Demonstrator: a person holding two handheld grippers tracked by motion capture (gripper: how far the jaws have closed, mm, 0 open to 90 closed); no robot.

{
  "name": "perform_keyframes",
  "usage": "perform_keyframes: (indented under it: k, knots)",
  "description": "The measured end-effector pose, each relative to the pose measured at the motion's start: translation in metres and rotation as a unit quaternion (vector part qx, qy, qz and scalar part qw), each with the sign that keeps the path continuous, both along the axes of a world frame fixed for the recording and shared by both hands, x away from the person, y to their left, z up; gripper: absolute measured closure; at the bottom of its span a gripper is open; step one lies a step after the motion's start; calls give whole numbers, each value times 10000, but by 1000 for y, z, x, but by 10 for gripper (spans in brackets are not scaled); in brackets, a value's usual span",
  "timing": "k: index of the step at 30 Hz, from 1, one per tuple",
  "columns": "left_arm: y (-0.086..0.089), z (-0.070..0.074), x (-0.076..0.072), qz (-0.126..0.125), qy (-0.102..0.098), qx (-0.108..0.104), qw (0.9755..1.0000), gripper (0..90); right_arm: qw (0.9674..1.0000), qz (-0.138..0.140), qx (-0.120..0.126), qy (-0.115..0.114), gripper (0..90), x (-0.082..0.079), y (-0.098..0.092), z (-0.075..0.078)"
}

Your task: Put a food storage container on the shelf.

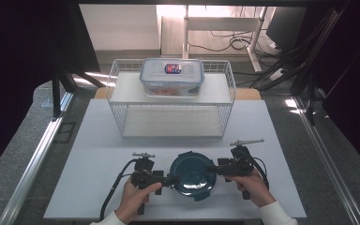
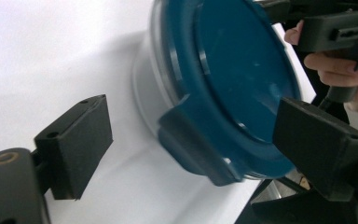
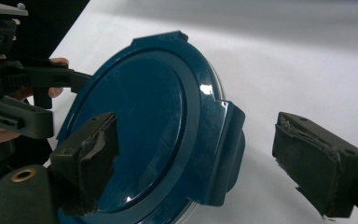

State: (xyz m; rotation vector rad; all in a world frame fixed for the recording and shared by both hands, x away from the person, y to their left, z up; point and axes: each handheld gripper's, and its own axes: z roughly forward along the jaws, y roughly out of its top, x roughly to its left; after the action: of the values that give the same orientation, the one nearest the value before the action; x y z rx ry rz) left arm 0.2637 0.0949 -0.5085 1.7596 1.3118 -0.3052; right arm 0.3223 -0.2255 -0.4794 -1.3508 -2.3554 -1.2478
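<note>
1. White table (image 1: 98, 159) had a wire rack (image 1: 225, 93) at the back with a clear box (image 1: 171, 77) on top.
2. Your round blue-lidded container (image 1: 193, 174) sat near the front edge, between both hands.
3. Left gripper (image 1: 168, 180) was open around a lid tab (image 2: 196, 144).
4. Right gripper (image 1: 212, 168) was open too, straddling the opposite tab (image 3: 226, 149), not pinching it.

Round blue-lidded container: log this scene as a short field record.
container: round blue-lidded container, lid on, near table edge
left hand-held gripper: open, jaws astride a lid latch tab, not pressing
right hand-held gripper: open, jaws astride the opposite tab
wire rack: behind, holds a rectangular clear box on its top shelf
surface: white table
</note>
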Motion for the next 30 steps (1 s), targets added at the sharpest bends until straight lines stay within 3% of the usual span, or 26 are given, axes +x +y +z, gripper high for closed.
perform_keyframes:
  k: [5,6,7,8,11,12,15,16,22,30]
  knots:
    - [-3,-2,-2,-115,35,7,9999,143,9997,15,72,219,136,4,1,-8]
    - [-4,-3,-4,-192,64,-11,9998,147,9988,37,190,459,135,6,2,-13]
    - [-4,-3,-4,-192,64,-11,9998,151,9982,65,238,539,135,7,2,-14]
    - [-5,-7,-5,-224,190,-155,9994,160,9975,117,270,637,135,7,3,-16]
    - [-5,-11,-5,-201,327,-227,9990,182,9970,173,240,720,137,6,5,-18]
    - [-5,-14,-4,-214,446,-377,9981,205,9961,213,258,815,157,6,7,-19]
    - [-4,-14,-5,-275,464,-531,9971,283,9952,254,245,913,199,5,9,-21]
    - [-5,-13,-5,-277,482,-567,9968,330,9950,243,250,932,206,4,9,-21]
    - [-5,-13,-6,-141,563,-647,9962,355,9891,-28,614,1340,297,9,0,-25]
    - [-4,-9,-8,-38,575,-787,9952,423,9895,-188,651,1274,340,7,-3,-19]
